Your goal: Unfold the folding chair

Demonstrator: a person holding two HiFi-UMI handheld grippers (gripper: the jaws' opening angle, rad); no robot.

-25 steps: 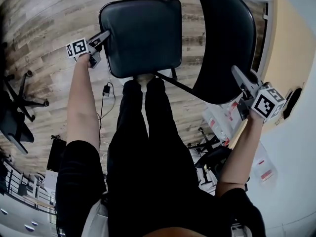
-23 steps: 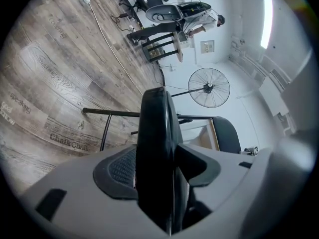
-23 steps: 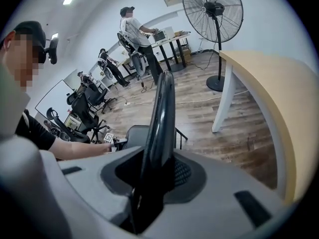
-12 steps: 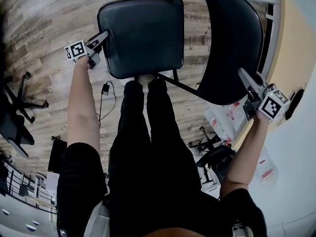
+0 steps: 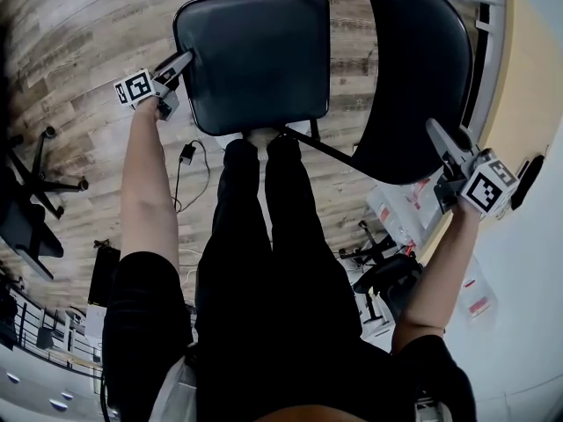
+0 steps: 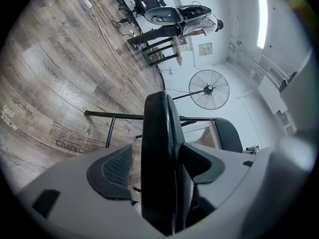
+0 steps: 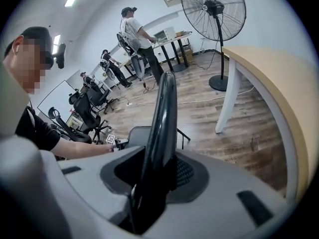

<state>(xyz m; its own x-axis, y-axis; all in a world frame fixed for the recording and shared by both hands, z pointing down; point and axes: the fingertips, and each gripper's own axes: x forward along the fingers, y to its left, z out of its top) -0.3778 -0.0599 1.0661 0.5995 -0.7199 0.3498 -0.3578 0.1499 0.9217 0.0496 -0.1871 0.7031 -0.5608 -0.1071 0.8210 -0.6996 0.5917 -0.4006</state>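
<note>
One level seat (image 5: 255, 55) between left gripper's (image 5: 185, 61) just-opened jaws; right gripper (image 5: 435, 130) clamps backrest (image 5: 413, 69).

The folding chair's black padded seat (image 5: 255, 55) is set before the person's dark-trousered legs (image 5: 264, 236), its black curved backrest (image 5: 413, 77) at the right; a pale wooden tabletop (image 5: 523, 77) is placed further right.

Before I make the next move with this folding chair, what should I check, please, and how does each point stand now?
1. Right tool holds the backrest: ok, shut on its edge.
2. Left tool holds the seat: not ok; its jaws have just been opening, the seat edge between them unpressed.
3. Seat swung away from backrest: ok.
4. Frame planted on the floor: cannot tell, its feet are hidden.
</note>
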